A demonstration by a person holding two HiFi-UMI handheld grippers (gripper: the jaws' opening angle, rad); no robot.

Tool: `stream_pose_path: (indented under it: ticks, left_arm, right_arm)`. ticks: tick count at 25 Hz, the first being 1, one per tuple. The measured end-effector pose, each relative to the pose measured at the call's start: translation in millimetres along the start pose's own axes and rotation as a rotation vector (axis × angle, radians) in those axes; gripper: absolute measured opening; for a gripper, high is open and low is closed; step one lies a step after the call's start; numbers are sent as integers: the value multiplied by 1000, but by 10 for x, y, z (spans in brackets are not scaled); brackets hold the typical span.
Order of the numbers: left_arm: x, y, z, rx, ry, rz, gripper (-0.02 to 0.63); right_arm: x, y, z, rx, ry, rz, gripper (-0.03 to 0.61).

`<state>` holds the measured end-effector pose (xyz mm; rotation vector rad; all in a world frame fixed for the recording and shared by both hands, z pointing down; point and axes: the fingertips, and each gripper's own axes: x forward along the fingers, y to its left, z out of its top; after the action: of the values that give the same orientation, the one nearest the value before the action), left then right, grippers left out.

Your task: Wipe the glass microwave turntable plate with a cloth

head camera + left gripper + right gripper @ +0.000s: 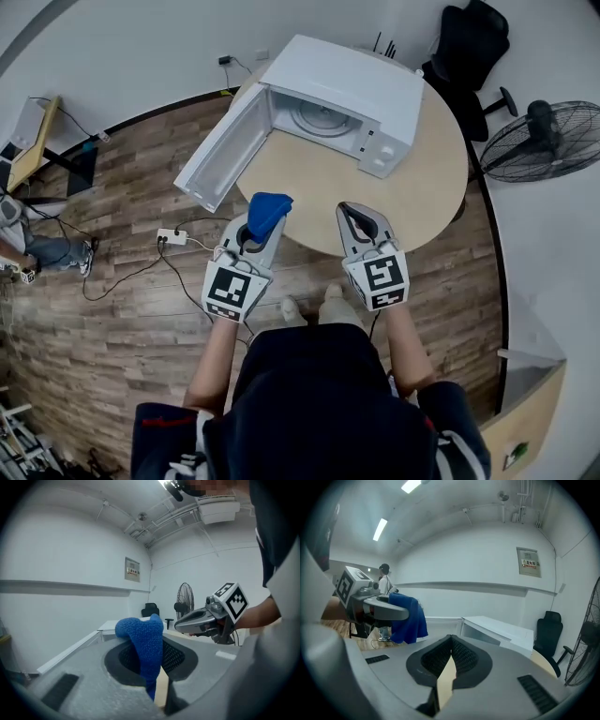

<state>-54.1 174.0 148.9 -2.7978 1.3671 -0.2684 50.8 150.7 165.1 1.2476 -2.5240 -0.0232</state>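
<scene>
Head view: plate [322,118] partly inside microwave [361,77]

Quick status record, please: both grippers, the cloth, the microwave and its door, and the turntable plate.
left gripper: shut on the blue cloth, over the near edge of the table
right gripper: shut, nothing between its jaws, beside the left one
blue cloth: bunched in the left jaws, apart from the microwave
microwave: white, standing on the round table
door: swung fully open
turntable plate: inside the microwave, untouched by the cloth
</scene>
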Motion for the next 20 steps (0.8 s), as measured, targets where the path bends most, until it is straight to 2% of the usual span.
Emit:
stream_pose_path:
  ticks: [5, 10, 20]
  left_arm:
    - [385, -14, -93, -9, 42, -4, 54]
    - [752, 12, -161, -9, 86, 37, 54]
    - [1341, 173, -272, -44, 134, 132, 54]
  right_arm:
    - [189, -317, -172, 10, 29, 26, 9]
    - [458, -645, -203, 44, 23, 87, 9]
    - [961, -1108, -345, 29, 48, 216, 9]
